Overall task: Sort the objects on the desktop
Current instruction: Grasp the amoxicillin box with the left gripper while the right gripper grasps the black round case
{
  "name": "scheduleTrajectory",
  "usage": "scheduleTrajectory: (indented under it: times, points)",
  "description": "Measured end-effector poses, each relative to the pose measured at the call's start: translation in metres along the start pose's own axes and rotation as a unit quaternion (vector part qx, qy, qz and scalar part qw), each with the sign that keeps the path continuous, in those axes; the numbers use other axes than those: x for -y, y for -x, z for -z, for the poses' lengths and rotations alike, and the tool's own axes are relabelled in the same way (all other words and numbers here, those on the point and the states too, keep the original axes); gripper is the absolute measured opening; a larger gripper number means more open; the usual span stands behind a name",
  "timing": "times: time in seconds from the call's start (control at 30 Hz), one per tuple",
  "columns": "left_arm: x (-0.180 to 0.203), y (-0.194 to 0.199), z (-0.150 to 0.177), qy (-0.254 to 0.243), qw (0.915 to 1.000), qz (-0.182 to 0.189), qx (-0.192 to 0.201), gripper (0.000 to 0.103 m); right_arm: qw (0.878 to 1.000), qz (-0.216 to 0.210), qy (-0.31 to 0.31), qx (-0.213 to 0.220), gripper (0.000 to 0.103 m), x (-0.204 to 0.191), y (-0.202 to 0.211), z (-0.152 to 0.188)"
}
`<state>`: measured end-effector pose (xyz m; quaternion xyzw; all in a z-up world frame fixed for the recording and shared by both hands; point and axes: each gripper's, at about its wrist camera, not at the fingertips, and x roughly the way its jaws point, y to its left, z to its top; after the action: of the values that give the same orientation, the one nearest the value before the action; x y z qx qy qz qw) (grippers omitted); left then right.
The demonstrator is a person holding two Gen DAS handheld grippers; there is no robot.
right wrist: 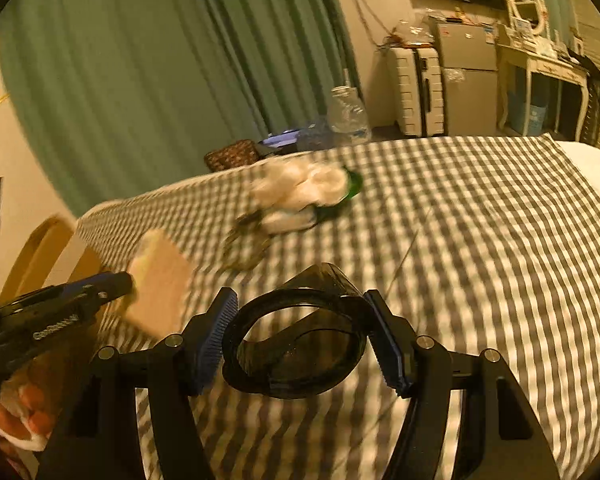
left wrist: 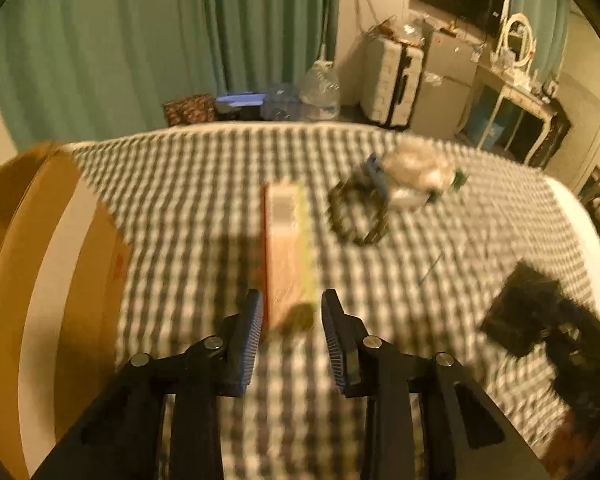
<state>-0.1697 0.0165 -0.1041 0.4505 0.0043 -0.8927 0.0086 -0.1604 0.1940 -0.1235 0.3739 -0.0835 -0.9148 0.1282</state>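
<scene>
Tools: two; right tool point(right wrist: 300, 322) grips one dark cup point(right wrist: 296, 344).

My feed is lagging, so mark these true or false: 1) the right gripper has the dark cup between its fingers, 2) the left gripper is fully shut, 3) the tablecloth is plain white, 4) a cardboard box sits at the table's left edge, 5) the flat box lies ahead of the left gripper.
1) True: the dark translucent cup sits between the right gripper fingers; firm contact is unclear.
2) False: the left gripper is open.
3) False: the tablecloth is grey-and-white checked.
4) True: the cardboard box is there.
5) True: the flat orange box lies just beyond its fingertips.
</scene>
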Motion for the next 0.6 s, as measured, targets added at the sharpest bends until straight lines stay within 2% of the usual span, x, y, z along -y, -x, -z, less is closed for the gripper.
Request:
scheduleTrajectory:
  times: [0.07, 0.1, 0.23, 0.3, 0.37, 0.47, 0.53, 0.57, 0.6]
  points:
    - [-0.004, -0.004, 0.012, 0.008, 0.9999, -0.007, -0.011, 0.058, 1.000, -0.003, 0.013, 0.007, 0.064, -0.008, 0.009, 0.004]
    - [-0.007, -0.008, 0.017, 0.014, 0.9997, -0.008, -0.017, 0.064, 1.000, -0.007, 0.016, 0.010, 0.064, -0.010, 0.012, 0.007]
    - [-0.013, -0.019, 0.026, 0.051, 0.9983, 0.002, -0.028, 0.065, 1.000, -0.015, 0.020, 0.010, 0.064, -0.010, 0.010, 0.008]
    - [-0.008, -0.023, 0.020, 0.055, 0.9983, 0.003, -0.019, 0.077, 1.000, -0.015, 0.018, 0.003, 0.064, -0.005, 0.002, 0.007]
    - [-0.001, -0.030, 0.013, 0.045, 0.9989, -0.010, -0.006, 0.086, 1.000, -0.020, 0.010, -0.003, 0.064, 0.000, -0.004, 0.008]
    - [0.007, -0.049, -0.001, 0.028, 0.9991, -0.033, -0.001, 0.086, 1.000, -0.023, 0.001, -0.010, 0.064, 0.010, -0.015, 0.006]
    - [0.009, -0.064, -0.008, 0.020, 0.9986, -0.045, -0.016, 0.084, 1.000, -0.022, 0.002, -0.015, 0.064, 0.014, -0.023, 0.003]
    - [0.008, -0.071, -0.012, 0.015, 0.9984, -0.050, -0.023, 0.073, 1.000, -0.021, 0.002, -0.017, 0.064, 0.016, -0.025, 0.002]
    - [0.008, -0.076, -0.014, 0.013, 0.9981, -0.054, -0.026, 0.043, 1.000, -0.021, 0.000, -0.019, 0.064, 0.018, -0.028, 0.002]
